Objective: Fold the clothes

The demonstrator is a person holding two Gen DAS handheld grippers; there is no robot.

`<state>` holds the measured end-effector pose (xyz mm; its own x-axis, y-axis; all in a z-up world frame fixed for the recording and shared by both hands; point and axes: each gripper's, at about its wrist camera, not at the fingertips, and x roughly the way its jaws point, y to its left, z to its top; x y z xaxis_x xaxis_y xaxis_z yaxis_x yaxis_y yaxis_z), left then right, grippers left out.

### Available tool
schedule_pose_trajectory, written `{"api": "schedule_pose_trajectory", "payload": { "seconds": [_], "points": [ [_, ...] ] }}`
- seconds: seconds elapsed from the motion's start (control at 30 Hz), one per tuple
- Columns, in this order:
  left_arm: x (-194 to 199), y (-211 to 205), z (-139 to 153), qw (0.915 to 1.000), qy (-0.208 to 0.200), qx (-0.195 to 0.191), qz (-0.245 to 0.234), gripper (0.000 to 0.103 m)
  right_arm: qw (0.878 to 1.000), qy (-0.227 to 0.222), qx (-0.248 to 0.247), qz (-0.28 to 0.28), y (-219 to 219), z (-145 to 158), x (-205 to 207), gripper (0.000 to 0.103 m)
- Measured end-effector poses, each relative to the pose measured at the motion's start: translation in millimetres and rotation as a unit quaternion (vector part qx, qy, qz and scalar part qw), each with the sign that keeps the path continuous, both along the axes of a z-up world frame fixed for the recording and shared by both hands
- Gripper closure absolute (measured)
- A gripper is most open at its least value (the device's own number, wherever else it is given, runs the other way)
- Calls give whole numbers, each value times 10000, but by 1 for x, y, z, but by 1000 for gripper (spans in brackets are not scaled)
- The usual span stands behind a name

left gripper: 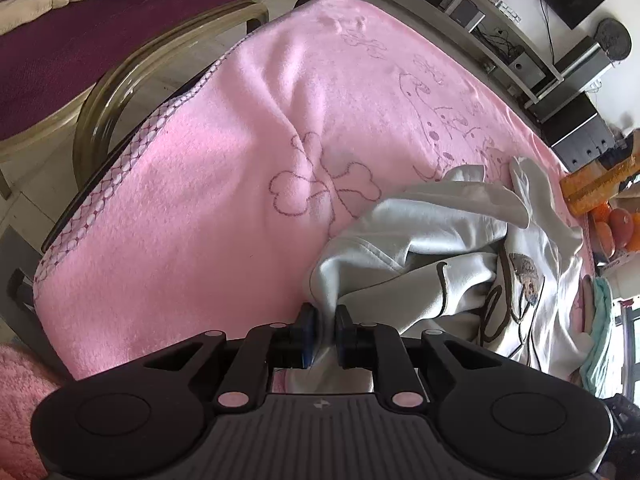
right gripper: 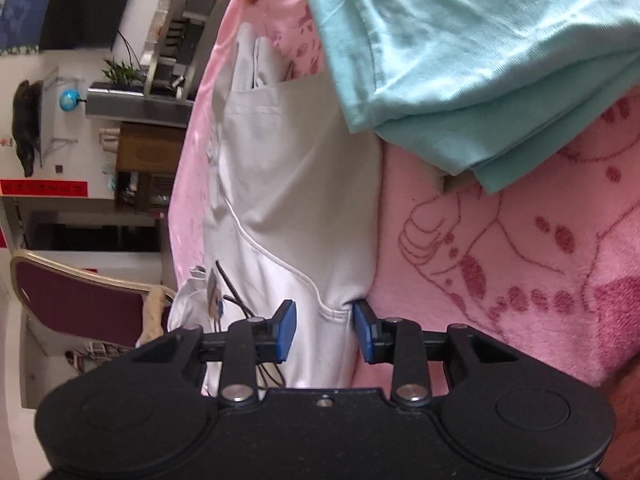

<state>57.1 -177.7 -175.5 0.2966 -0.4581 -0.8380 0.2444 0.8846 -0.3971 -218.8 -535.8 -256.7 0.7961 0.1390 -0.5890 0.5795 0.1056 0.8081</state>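
A white garment [left gripper: 436,236] with a brown printed design lies crumpled on a pink blanket [left gripper: 224,184] at the right of the left wrist view. My left gripper [left gripper: 326,320] is shut on a fold of this garment at its near edge. In the right wrist view the same white garment [right gripper: 288,184] lies flatter on the pink blanket [right gripper: 500,264]. My right gripper [right gripper: 325,318] is open, its blue pads [right gripper: 288,330] on either side of the garment's edge without pinching it.
A folded mint-green garment [right gripper: 472,52] lies on the blanket beyond the white one. A maroon chair [left gripper: 80,48] stands left of the table. Oranges and an orange packet [left gripper: 600,188] sit at the far right. Shelves with electronics [left gripper: 520,52] line the wall.
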Motion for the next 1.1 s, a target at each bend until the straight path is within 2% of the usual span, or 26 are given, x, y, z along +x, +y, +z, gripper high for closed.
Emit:
{"api": "schedule_pose_trajectory", "payload": {
  "seconds": [0.07,0.13,0.2,0.27,0.33,0.37,0.43,0.5,0.6,0.63,0.7,0.73,0.77,0.83,0.87,0.9,0.93,1.0,1.1],
  "points": [
    [1,2,-1,10000,52,-68,44,88,9996,-233,115,125,2,-1,1,72],
    [1,3,-1,9999,82,-101,71,88,9955,-767,385,395,8,-1,4,72],
    [1,3,-1,9999,74,-97,63,87,9920,-1013,410,632,12,3,10,70],
    [0,2,-1,10000,39,-68,33,87,9965,-709,-7,450,14,7,11,55],
    [-1,2,0,10000,15,-53,8,87,9991,-253,-283,201,15,4,10,53],
    [-1,2,0,10000,14,-57,7,87,9995,-155,-134,236,13,-1,11,59],
    [0,3,-1,9999,47,-83,37,87,9988,-270,197,349,12,-8,13,60],
    [1,4,-2,9998,91,-134,74,87,9989,-232,-19,397,16,-5,18,61],
    [3,11,-4,9990,239,-317,201,86,9991,-156,-328,214,13,-1,21,69],
    [4,15,-5,9981,334,-429,280,86,9994,-146,-288,77,11,-3,21,73],
    [8,22,-8,9956,538,-637,432,86,9992,41,-375,-100,10,-5,21,96],
    [9,24,-9,9944,616,-712,490,86,9984,193,-510,-158,9,-5,20,98],
    [9,27,-9,9933,672,-768,534,86,9956,268,-845,-291,11,5,17,98],
    [8,30,-9,9923,723,-833,569,84,9866,4,-1478,-694,13,33,2,98],
    [7,31,-8,9921,733,-856,558,79,9802,-144,-1772,-870,13,47,-7,98],
    [6,31,-7,9919,736,-889,529,71,9732,-98,-2088,-960,14,57,-13,98],
    [4,30,-5,9918,731,-925,492,68,9658,-43,-2376,-1040,15,67,-18,98],
    [1,27,-3,9925,708,-912,414,64,9612,178,-2533,-1075,13,66,-22,98],
    [-2,24,-3,9929,710,-886,342,62,9709,548,-2113,-986,4,43,-26,98]
  ]
}}
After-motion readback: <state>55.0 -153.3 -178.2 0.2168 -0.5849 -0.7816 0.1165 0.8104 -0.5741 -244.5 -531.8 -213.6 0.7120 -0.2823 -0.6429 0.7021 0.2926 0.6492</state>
